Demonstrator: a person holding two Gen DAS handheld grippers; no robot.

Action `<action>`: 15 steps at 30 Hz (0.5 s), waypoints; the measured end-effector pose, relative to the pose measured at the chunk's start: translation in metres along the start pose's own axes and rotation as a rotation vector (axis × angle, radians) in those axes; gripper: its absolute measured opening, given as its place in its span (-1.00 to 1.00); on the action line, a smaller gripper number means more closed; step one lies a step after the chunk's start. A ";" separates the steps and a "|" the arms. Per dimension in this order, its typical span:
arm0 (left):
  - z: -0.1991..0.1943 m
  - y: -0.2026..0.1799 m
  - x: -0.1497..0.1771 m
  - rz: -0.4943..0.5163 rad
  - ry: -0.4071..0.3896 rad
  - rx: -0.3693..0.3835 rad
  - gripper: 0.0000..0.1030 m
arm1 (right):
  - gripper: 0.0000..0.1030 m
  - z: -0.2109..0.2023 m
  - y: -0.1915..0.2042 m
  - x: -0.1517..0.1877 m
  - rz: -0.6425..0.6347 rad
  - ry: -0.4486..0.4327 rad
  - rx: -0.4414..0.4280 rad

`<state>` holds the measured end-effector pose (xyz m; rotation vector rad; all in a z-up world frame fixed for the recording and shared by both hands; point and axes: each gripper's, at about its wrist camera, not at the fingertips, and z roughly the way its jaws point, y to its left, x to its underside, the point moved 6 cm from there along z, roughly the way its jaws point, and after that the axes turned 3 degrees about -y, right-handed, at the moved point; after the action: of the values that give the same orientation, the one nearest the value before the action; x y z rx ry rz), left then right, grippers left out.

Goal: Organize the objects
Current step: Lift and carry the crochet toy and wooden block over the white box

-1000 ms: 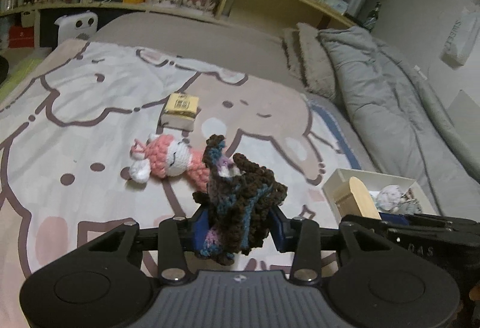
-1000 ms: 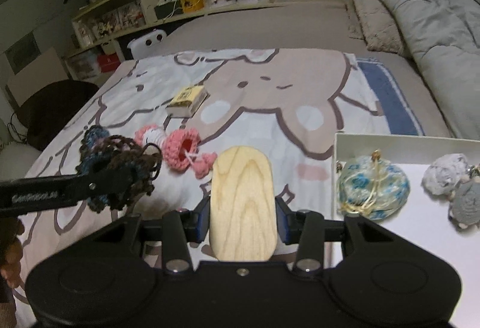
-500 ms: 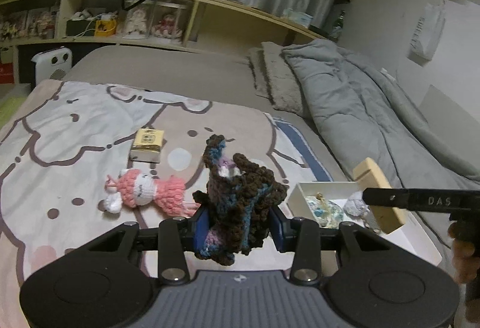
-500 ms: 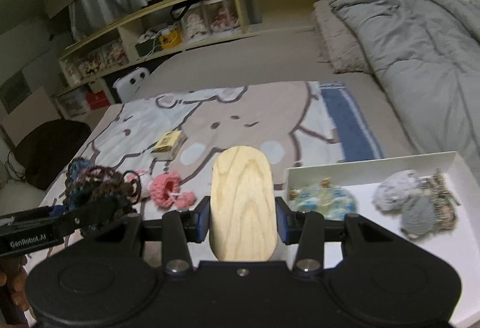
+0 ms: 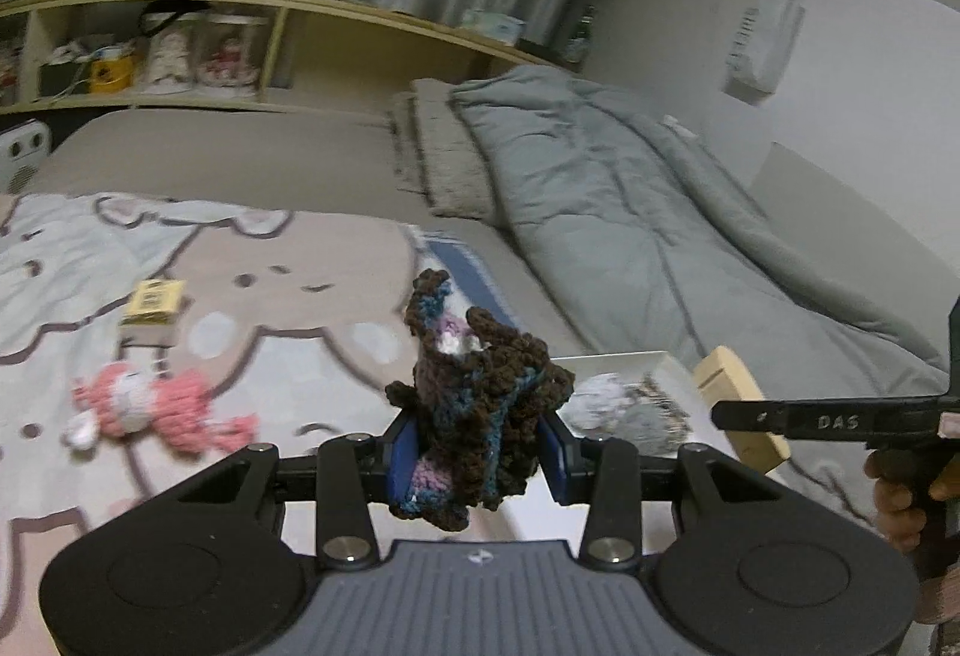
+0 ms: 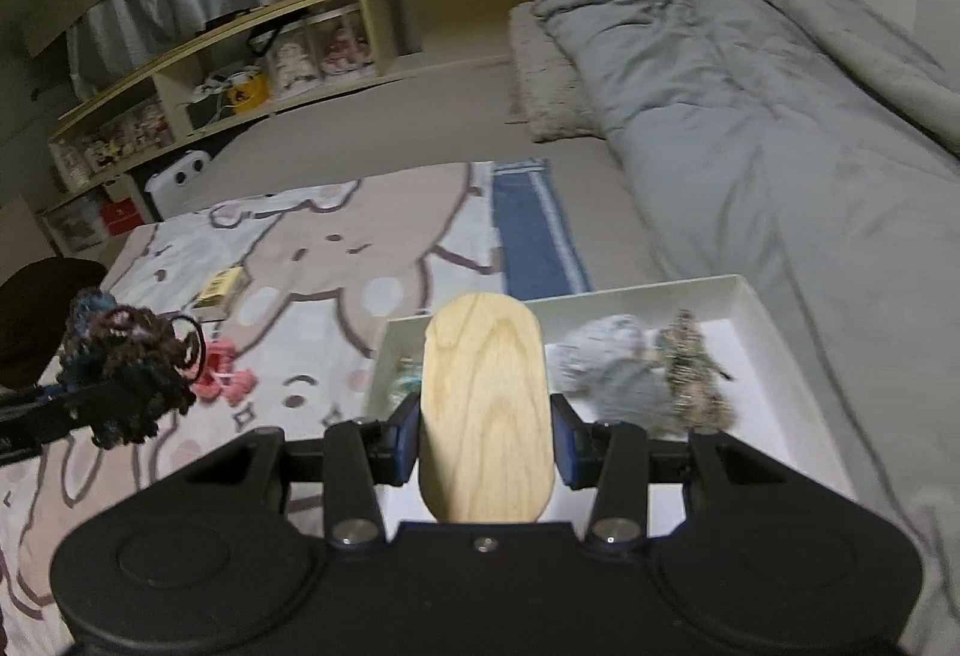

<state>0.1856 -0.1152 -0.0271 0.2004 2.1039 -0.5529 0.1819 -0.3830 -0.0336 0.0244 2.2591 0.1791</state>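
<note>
The left gripper (image 5: 477, 455) clamps a nubbly brown-and-blue crochet piece (image 5: 480, 404). The right gripper (image 6: 485, 437) pinches a smooth oval wooden board (image 6: 485, 404) — held above the near-left corner of the shallow white box (image 6: 774, 332), where grey knitted bits (image 6: 624, 374) lie. A pink crochet doll (image 5: 150, 404) and yellow box (image 5: 153, 302) rest on the cartoon blanket (image 5: 288, 308) — open bedding beyond.
</note>
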 end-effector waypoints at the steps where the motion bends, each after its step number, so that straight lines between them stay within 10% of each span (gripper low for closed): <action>1: 0.003 -0.009 0.000 0.003 0.002 0.014 -0.17 | -0.14 -0.002 -0.007 0.001 0.003 0.001 0.006; 15: 0.071 -0.119 0.035 0.008 0.093 0.182 -0.17 | -0.14 -0.017 -0.101 0.022 0.022 0.027 0.106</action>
<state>0.1780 -0.2556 -0.0533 0.3442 2.1405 -0.7438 0.1586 -0.4835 -0.0536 0.1039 2.2936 0.0717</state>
